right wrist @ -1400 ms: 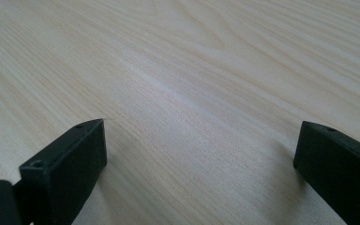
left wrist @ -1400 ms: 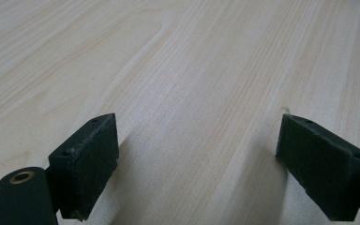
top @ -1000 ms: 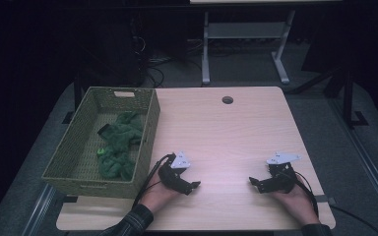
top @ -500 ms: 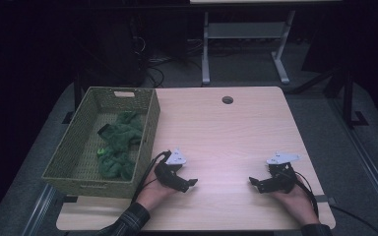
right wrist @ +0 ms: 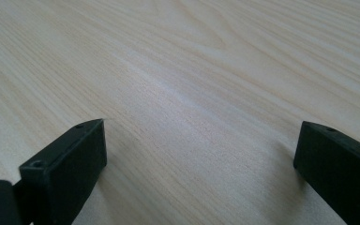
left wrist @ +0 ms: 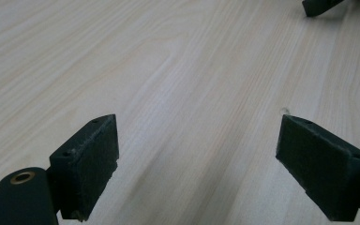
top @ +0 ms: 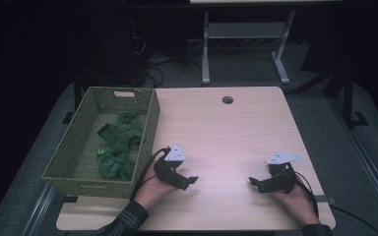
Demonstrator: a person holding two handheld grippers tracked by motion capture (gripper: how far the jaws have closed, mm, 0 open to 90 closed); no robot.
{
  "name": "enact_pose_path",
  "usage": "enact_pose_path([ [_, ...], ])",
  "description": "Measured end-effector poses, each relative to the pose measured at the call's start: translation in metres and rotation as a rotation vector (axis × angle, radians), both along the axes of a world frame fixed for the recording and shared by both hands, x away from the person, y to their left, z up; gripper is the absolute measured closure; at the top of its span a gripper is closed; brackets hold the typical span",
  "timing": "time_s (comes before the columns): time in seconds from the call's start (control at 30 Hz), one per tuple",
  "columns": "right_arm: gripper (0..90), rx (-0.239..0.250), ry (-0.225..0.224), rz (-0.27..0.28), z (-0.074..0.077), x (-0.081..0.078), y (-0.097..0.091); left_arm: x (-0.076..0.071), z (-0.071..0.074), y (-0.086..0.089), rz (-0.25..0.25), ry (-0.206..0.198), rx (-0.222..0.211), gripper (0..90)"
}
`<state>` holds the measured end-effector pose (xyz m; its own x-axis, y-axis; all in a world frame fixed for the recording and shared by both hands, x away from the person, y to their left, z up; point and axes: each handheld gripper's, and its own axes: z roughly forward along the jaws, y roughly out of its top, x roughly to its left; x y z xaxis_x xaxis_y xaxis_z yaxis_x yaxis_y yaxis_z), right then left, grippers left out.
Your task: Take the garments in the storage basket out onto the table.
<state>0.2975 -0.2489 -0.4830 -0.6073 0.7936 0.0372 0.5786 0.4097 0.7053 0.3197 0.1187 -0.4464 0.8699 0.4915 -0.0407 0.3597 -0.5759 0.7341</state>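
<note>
High view had the left gripper (top: 189, 180) resting low on the table (top: 226, 132) just beside the near right corner of the woven basket (top: 78, 167), with the green cloth (top: 118, 145) lying heaped inside the basket, behind and to the left of that gripper and apart from it. The right gripper (top: 256, 184) sat well away from the cloth, near the table's right edge, facing the left one across bare wood. Both grippers stood with their jaws spread wide and nothing between them. Compared with a second before, the left gripper had drawn slightly closer to the basket, while the right gripper had kept its place. Left gripper view showed its two black pads (left wrist: 86, 159) wide apart over pale wood grain, a small speck on the wood near the right pad, and the tip of the other gripper at the top right corner; the basket and cloth fell outside it. Right gripper view gave the same wide gap over plain wood.
</note>
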Motion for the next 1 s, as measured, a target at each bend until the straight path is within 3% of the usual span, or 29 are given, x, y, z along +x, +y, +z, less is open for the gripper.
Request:
enact_pose_path([
  [0.4, 2.4, 0.0, 0.0, 0.0, 0.0, 0.0, 0.0, 0.001, 0.024, 0.003, -0.008, -0.025, -0.015, 12.8],
  [1.0, 2.4, 0.002, 0.005, -0.003, 0.0, 0.0, 0.0, 0.004, 0.049, 0.002, -0.04, -0.006, -0.015, 13.2],
])
